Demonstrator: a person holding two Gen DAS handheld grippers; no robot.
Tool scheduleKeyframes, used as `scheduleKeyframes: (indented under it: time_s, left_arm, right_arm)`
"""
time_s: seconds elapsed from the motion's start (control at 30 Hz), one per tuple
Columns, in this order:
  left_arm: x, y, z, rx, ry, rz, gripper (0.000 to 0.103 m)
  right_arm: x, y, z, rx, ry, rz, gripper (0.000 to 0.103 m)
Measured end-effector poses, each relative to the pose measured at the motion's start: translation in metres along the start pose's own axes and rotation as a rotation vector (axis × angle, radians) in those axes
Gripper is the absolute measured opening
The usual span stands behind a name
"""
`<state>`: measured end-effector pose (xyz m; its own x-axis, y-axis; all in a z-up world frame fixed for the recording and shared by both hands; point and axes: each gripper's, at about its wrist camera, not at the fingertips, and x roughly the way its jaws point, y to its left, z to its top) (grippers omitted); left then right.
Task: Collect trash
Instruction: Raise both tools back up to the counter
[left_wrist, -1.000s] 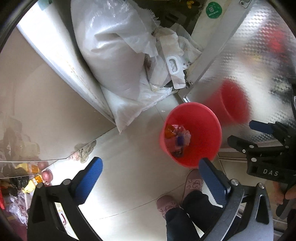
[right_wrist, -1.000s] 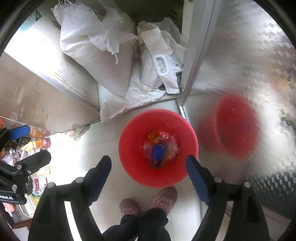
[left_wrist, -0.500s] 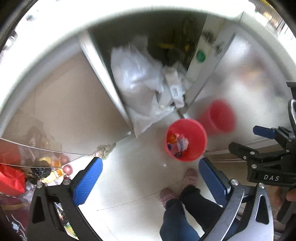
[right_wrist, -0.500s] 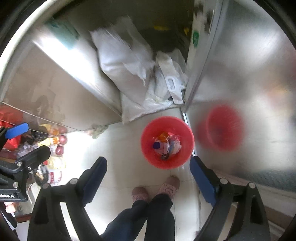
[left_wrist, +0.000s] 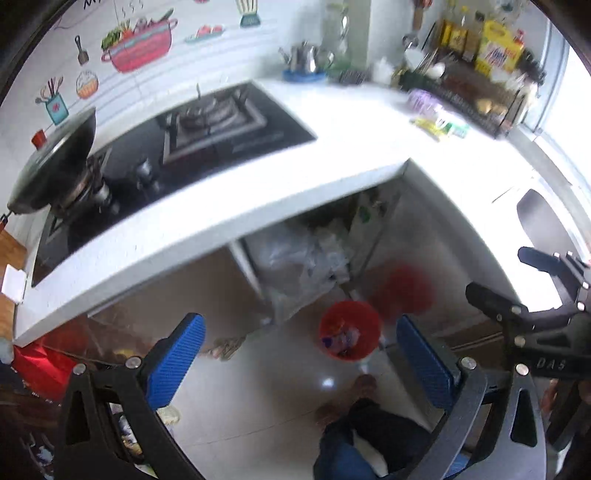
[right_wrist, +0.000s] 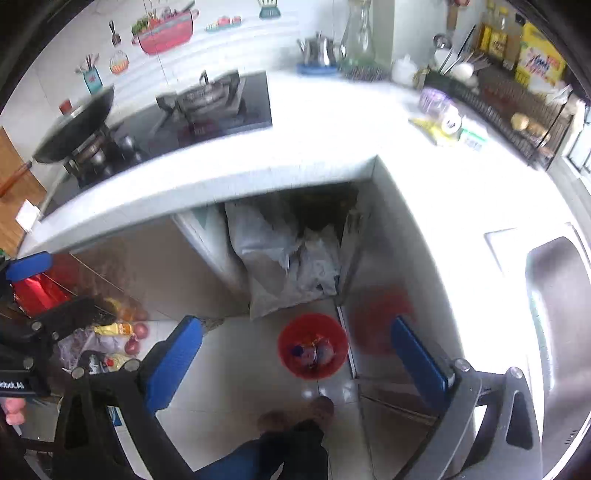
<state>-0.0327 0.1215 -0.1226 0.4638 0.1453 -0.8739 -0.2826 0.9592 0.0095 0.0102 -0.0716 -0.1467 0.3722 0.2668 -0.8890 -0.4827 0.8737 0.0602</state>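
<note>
Right now you are holding both grippers high above the floor, angled steeply down, and neither is carrying anything. Your left gripper (left_wrist: 299, 354) is standing spread wide with nothing between its blue pads (left_wrist: 177, 358), and your right gripper (right_wrist: 295, 362) is opening, its jaws parting to their widest with only air between them. The red bin (right_wrist: 313, 345) is sitting on the tiled floor just in front of your feet (right_wrist: 295, 413), beside the open cabinet with its white sacks (right_wrist: 273, 258), and wrappers are lying inside it. What matters for the next reach is that the bin is lying straight below and ahead, framed almost centrally between the right pads but off towards the right pad in the left view, so your right hand looks the nearer one.
</note>
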Motion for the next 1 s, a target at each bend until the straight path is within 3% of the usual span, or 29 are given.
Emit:
scheduleKeyframes:
  time_s: [0.23, 0.4, 0.47, 0.77, 1.0]
  left_arm:
    - [-0.039, -0.020, 0.031, 0.024, -0.064, -0.016, 0.103]
    - [-0.045, -0.037, 0.054, 0.059, -0.086, -0.015, 0.103]
    - [-0.047, -0.042, 0.063, 0.059, -0.094, -0.049, 0.103]
    - [-0.021, -0.084, 0.120, 0.105, -0.100, -0.053, 0.103]
    - [0.020, -0.120, 0.184, 0.126, -0.085, -0.040, 0.103]
  right_arm:
    - [-0.060, -0.016, 0.022, 0.074, -0.065, -0.021, 0.102]
    - [-0.078, -0.035, 0.034, 0.115, -0.103, -0.051, 0.102]
    - [-0.081, -0.045, 0.039, 0.141, -0.115, -0.058, 0.102]
    - [-0.080, -0.088, 0.068, 0.183, -0.131, -0.088, 0.102]
    - [-0.053, -0.138, 0.113, 0.198, -0.120, -0.080, 0.102]
